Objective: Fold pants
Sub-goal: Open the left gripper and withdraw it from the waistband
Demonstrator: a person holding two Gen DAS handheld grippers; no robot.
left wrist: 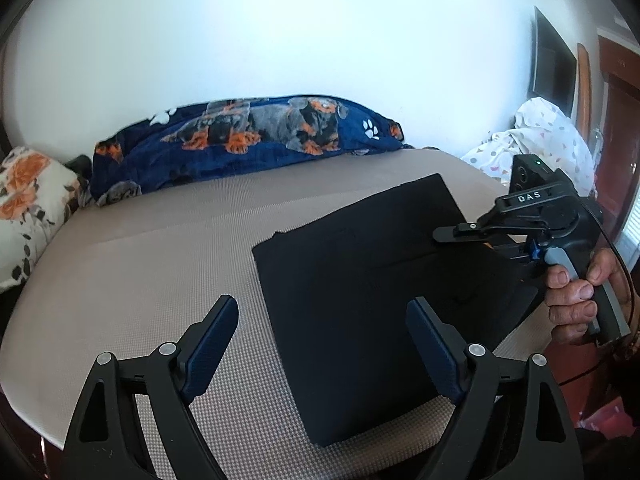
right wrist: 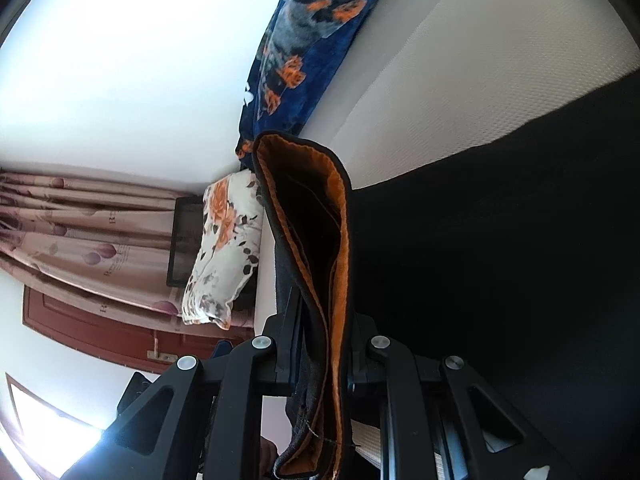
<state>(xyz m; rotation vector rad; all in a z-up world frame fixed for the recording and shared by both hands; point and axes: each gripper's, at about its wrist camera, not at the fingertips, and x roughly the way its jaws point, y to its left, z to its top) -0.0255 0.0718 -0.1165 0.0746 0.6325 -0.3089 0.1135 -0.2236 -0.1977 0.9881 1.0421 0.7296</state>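
My right gripper [right wrist: 320, 344] pinches the pants [left wrist: 372, 292] hem, left gripper [left wrist: 320, 344] spread empty; a tug could undo the fold

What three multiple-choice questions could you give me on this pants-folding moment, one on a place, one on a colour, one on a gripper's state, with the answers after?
1. Where do the dark pants lie?
A. on the tan bed cover
B. on a wooden floor
C. over a chair back

2. What colour lines the edge of the pants clamped in the right gripper?
A. green
B. orange
C. white

3. How does the left gripper stand?
A. shut on the pants
B. shut on a pillow
C. open, holding nothing

Answers:
1 A, the left wrist view shows the pants spread flat on the tan cover, in front of the dog-print blanket.
2 B, the right wrist view shows orange fabric inside the pinched edge.
3 C, its two fingers stand wide apart above the near edge of the pants.
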